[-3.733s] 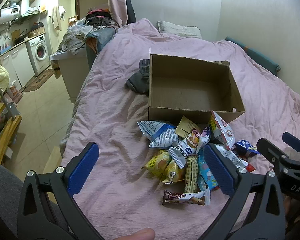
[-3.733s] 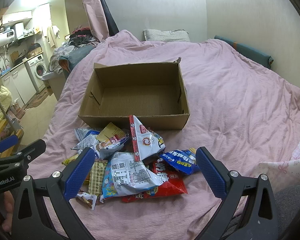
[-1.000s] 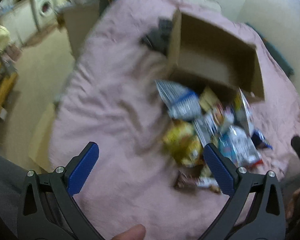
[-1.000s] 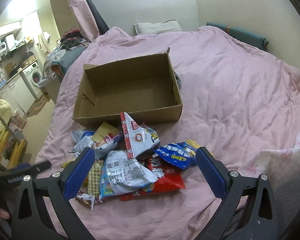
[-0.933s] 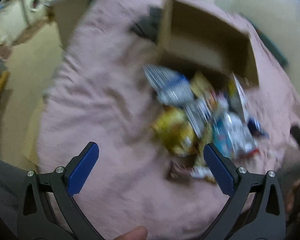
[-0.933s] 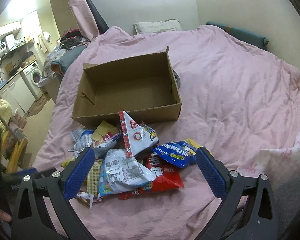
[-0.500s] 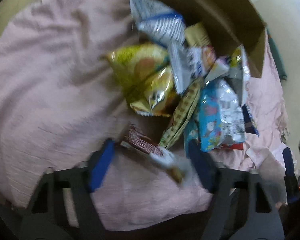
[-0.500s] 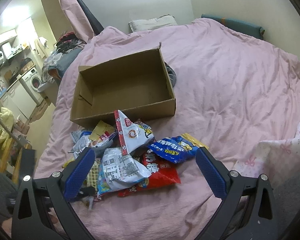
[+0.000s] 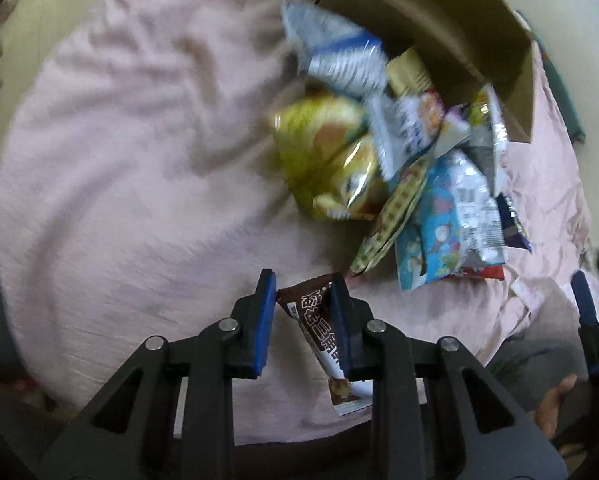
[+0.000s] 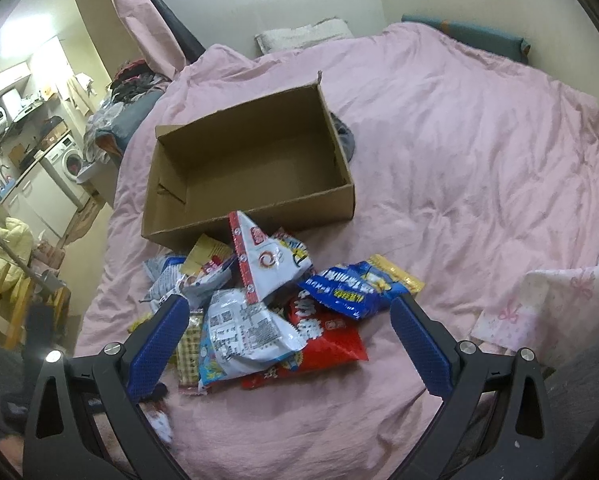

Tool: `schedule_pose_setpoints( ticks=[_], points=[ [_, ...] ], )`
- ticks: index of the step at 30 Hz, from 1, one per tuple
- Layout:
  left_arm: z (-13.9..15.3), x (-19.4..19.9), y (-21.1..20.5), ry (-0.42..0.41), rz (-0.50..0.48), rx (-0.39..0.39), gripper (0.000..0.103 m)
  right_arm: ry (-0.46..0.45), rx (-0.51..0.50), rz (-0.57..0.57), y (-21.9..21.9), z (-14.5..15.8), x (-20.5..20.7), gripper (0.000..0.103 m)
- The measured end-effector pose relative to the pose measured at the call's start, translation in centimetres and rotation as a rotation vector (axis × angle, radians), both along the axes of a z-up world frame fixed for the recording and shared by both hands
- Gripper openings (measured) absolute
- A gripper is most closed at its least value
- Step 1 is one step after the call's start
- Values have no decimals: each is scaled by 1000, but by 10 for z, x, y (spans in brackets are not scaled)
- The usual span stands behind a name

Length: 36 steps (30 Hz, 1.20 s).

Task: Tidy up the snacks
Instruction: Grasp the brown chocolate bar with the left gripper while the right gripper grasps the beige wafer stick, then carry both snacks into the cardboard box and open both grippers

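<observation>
The left tool [image 9: 303,312] is nearly clenched, its blue pads either side of a brown snack bar [image 9: 319,320] that lies at the bottom centre of the left wrist view, on the pink bed [image 9: 119,200]. The wrapper runs slantwise between the pads, its dark end poking out ahead of them and its white end trailing back under the right finger; whether both pads already press on it is hard to tell.

The bar looks light and thin, its foil wrapper slick and crinkly, the contents probably brittle. A modest squeeze across the middle of its width should do, clear of the sealed ends, which would fold.

The right tool [image 10: 287,332] hangs spread wide over the snack pile [image 10: 259,300], gripping nothing. The pile sits at centre of the right wrist view, touching the near wall of the empty box [image 10: 251,216]. In the left wrist view, the pile lies upper right of the bar.
</observation>
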<state>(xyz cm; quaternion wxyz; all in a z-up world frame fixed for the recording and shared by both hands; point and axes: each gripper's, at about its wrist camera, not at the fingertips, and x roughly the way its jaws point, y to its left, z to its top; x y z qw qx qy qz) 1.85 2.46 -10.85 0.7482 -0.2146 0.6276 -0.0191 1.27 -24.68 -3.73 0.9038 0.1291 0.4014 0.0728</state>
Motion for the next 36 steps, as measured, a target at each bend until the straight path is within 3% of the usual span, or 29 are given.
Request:
schedule_pose_setpoints(
  ticks=[2, 5, 8, 11, 15, 22, 25, 30, 36],
  points=[
    [18, 5, 6, -46, -20, 33, 23, 36, 53, 35, 0, -5, 3, 103],
    [46, 17, 14, -123, -76, 111, 23, 161, 154, 135, 9, -19, 13, 101],
    [55, 35, 15, -145, -137, 165, 23, 246, 246, 263, 33, -29, 19, 83],
    [57, 44, 15, -170, -150, 197, 23, 312, 285, 311, 57, -37, 25, 67],
    [55, 50, 27, -177, -132, 197, 23, 385, 270, 300, 85, -56, 34, 57],
    [51, 49, 26, -186, -140, 212, 23, 449, 140, 241, 119, -83, 48, 42],
    [48, 49, 28, -179, -132, 194, 23, 468, 71, 209, 124, -98, 58, 41],
    [49, 49, 23, -194, -147, 207, 23, 482, 79, 220, 125, -111, 67, 28],
    [48, 46, 20, -190, -155, 212, 23, 455, 119, 242, 117, -103, 64, 28]
  ],
)
